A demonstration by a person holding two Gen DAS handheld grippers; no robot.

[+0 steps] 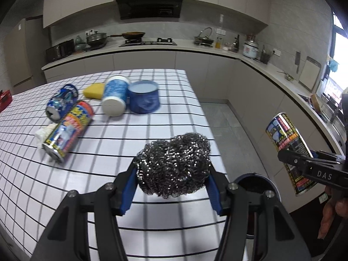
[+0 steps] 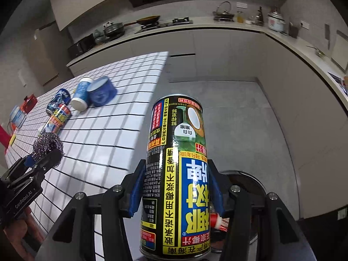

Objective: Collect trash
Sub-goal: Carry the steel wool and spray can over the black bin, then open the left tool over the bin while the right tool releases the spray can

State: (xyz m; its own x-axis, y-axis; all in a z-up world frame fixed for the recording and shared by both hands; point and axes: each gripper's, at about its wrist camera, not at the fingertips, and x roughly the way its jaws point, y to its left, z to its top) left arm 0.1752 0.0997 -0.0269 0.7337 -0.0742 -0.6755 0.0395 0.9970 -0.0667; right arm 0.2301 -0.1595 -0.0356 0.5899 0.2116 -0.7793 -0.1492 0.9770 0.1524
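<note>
My left gripper (image 1: 174,174) is shut on a steel wool scourer (image 1: 174,165), held over the right edge of the checked table (image 1: 108,152). My right gripper (image 2: 177,187) is shut on a tall black and yellow drink can (image 2: 176,174), held off the table over the grey floor. In the left wrist view the same can (image 1: 287,143) hangs at the far right. A round dark bin (image 2: 245,182) stands below both grippers, partly hidden by them; a red and white item (image 2: 219,221) lies inside. On the table lie a crushed blue can (image 1: 62,102), an orange can (image 1: 69,128) and a crumpled tissue (image 1: 44,133).
A yellow sponge (image 1: 93,90), a white and blue tub (image 1: 115,99) on its side and a blue round tin (image 1: 143,100) sit toward the table's far end. A red box (image 1: 5,100) is at the left edge. Kitchen counters (image 1: 261,65) run along the back and right.
</note>
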